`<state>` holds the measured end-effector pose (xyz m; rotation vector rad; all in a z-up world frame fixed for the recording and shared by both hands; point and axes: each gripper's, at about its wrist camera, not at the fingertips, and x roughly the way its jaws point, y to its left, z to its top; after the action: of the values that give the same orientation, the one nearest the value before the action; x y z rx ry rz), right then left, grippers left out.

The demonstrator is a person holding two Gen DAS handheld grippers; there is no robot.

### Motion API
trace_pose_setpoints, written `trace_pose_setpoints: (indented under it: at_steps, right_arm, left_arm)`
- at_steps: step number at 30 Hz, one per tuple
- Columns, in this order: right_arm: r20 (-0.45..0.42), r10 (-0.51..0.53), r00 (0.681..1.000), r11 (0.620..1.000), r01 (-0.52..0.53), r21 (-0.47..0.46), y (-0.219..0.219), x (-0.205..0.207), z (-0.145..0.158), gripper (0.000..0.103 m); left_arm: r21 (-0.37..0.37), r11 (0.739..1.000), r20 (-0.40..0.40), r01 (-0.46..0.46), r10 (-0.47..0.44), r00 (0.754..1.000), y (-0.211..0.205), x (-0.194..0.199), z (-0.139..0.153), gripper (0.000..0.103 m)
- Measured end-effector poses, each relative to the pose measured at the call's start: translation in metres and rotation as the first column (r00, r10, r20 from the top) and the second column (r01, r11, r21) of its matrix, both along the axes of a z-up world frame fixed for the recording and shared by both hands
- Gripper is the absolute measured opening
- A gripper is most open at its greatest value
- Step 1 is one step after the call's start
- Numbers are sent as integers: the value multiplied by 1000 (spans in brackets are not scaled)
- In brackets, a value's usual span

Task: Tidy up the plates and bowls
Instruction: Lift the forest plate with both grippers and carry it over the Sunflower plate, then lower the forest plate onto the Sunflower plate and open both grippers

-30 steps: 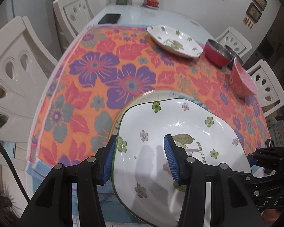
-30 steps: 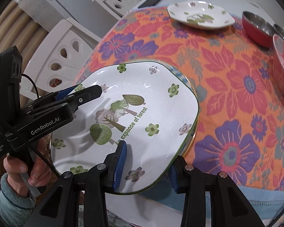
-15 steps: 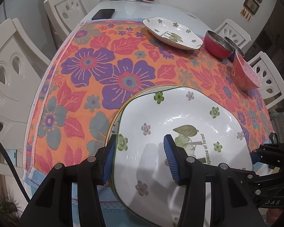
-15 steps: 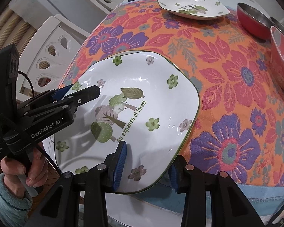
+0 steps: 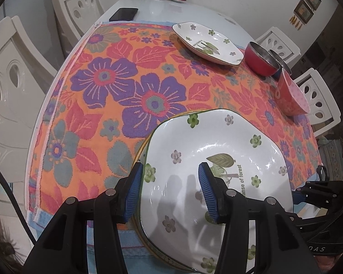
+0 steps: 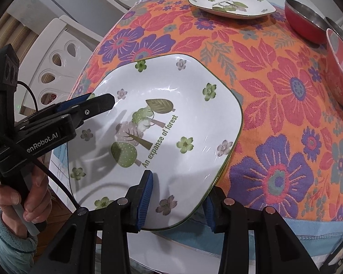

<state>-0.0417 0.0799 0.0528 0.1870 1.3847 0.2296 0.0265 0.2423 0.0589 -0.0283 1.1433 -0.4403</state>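
Near edge of worktop (image 5: 194, 6), floral cloth (image 5: 116, 86) over it. Large plate (image 5: 217, 141), white with flower and tree print, sits at 6 o'clock on the cloth, overhanging the near edge. A second rim shows under it at its left side, so it lies on at least one more plate.

Left gripper (image 5: 170, 191): narrow gap, pads straddling the stack's left rim, one pad outside, one over the plate's face. Holding the rim, as far as the view tells.

Right gripper (image 6: 177, 202): narrow gap, one pad on the plate's face, the other under its near-right edge. Holding the plate there. Hand (image 6: 22, 196) on the left gripper's handle, teal sleeve.

Far side, 12 to 1 o'clock: small plate (image 5: 207, 43), same print. Just right of it a red bowl (image 5: 261, 61) with steel lining. At 2 o'clock a pink bowl (image 5: 292, 96), tilted. Phone (image 5: 123, 14) on bare worktop at 11 o'clock.
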Motion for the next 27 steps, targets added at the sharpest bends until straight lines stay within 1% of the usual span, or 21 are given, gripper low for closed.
trace_pose_setpoints:
  at_steps: [4, 7, 13, 16, 20, 22, 25, 26, 27]
  right_arm:
    - [-12, -4, 1000, 1000, 4, -2, 0, 0, 0, 39]
    - [-27, 1, 1000, 1000, -1, -12, 1, 1, 0, 39]
    - [-83, 10, 996, 1000, -11, -15, 3, 3, 2, 39]
    - [-110, 10, 994, 1000, -12, -22, 0, 4, 4, 39]
    - [-119, 16, 993, 999, -20, -34, -2, 4, 5, 39]
    - [-128, 21, 992, 998, -28, -52, -2, 3, 4, 39]
    - [-131, 33, 991, 999, -38, -38, -2, -1, 4, 39]
    - [-131, 39, 991, 998, -45, -41, -1, -3, 5, 39]
    - [-133, 47, 990, 998, -53, -39, 0, -4, 6, 39]
  left_arm:
    - [-3, 1000, -3, 9, -9, 1000, 1, 1, 0, 47]
    - [-25, 1000, -20, 7, -8, 1000, 4, 3, 0, 47]
    - [-53, 998, -55, 17, -20, 998, 9, 4, -2, 47]
    - [-44, 999, -59, 33, -36, 998, 8, 2, -2, 47]
    - [-24, 998, -52, 50, -51, 997, 7, -1, -1, 47]
    - [-27, 998, -52, 52, -53, 997, 9, -1, 0, 47]
    - [-26, 998, -52, 57, -58, 997, 11, -1, 2, 48]
    - [-20, 998, -48, 59, -60, 997, 11, -2, 4, 48]
    - [2, 998, -29, 57, -57, 998, 13, -2, 8, 48]
